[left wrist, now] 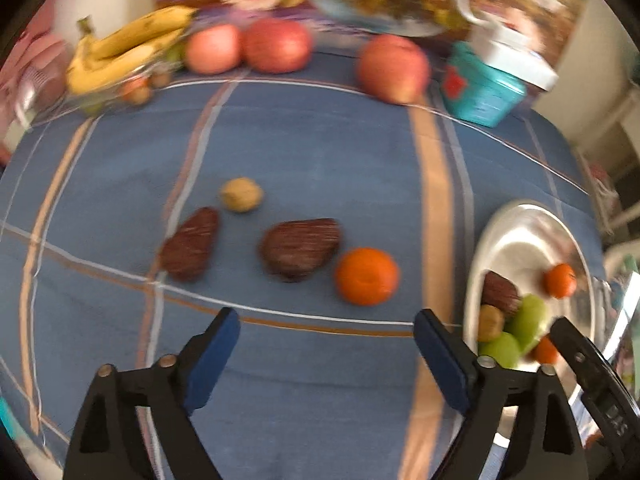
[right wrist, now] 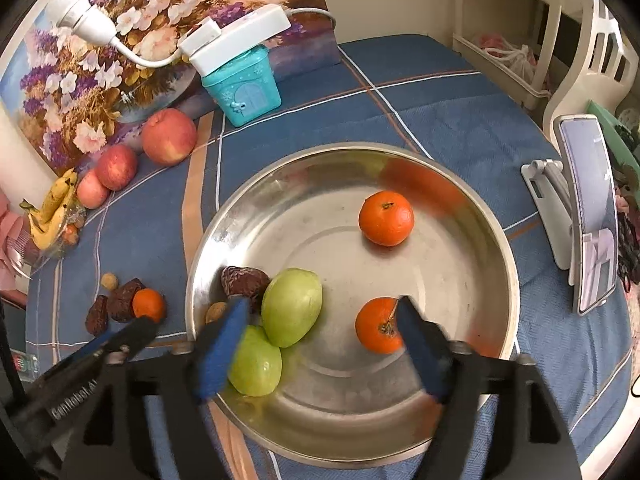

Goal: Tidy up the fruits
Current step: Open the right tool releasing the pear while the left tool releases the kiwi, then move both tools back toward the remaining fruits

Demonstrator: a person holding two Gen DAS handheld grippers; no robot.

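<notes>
Fruits: right gripper (right wrist: 320,320) jaws spread above steel bowl (right wrist: 500,240), empty; tangerine (right wrist: 378,325) lies loose by one pad, likely just dropped. Left gripper (left wrist: 326,344) jaws wide, empty, over loose orange (left wrist: 367,276), brown fruits (left wrist: 300,249), probably next pick. Blue plaid cloth (left wrist: 320,152); floral picture (right wrist: 100,60) behind.

Blue plaid table (right wrist: 460,120) — steel bowl (right wrist: 496,240), loose fruit (left wrist: 366,276)
</notes>
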